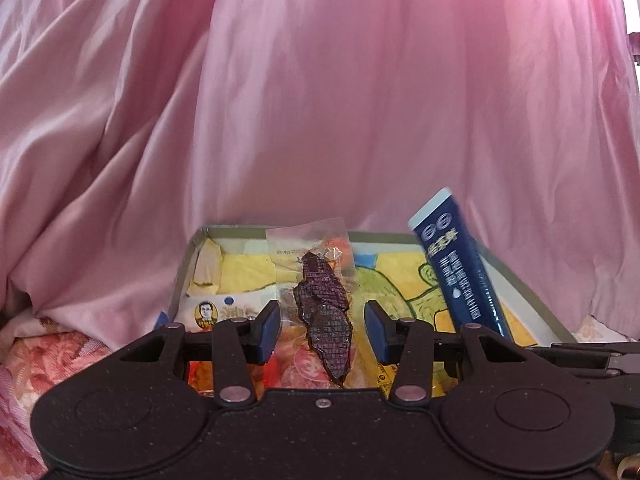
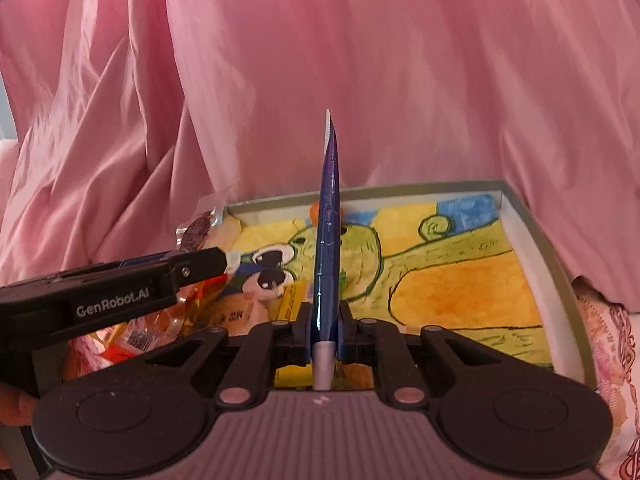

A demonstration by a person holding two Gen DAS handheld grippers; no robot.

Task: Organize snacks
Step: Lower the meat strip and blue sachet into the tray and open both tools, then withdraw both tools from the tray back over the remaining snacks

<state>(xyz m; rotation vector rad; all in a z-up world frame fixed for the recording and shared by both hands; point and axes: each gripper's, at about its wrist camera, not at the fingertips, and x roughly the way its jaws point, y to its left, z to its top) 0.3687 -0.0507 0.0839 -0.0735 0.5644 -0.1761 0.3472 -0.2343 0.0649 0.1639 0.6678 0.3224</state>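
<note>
A shallow grey box point(image 1: 516, 276) with a yellow and green cartoon drawing on its floor lies on the bed. My left gripper point(image 1: 322, 330) is open over its left part; a clear packet holding a dark dried snack point(image 1: 324, 304) stands between the fingers, untouched as far as I can tell. My right gripper point(image 2: 325, 328) is shut on a flat blue sachet point(image 2: 328, 240), seen edge-on and upright above the box point(image 2: 560, 280). The same blue sachet point(image 1: 460, 264) shows in the left wrist view at the right. The left gripper point(image 2: 200, 268) reaches in from the left in the right wrist view.
Several snack packets lie in the box's left part: a pale packet with a portrait point(image 1: 208, 312) and red and orange wrappers point(image 2: 132, 336). Pink sheets point(image 1: 320, 100) rise behind and around the box. Floral bedding point(image 2: 616, 340) lies at its right.
</note>
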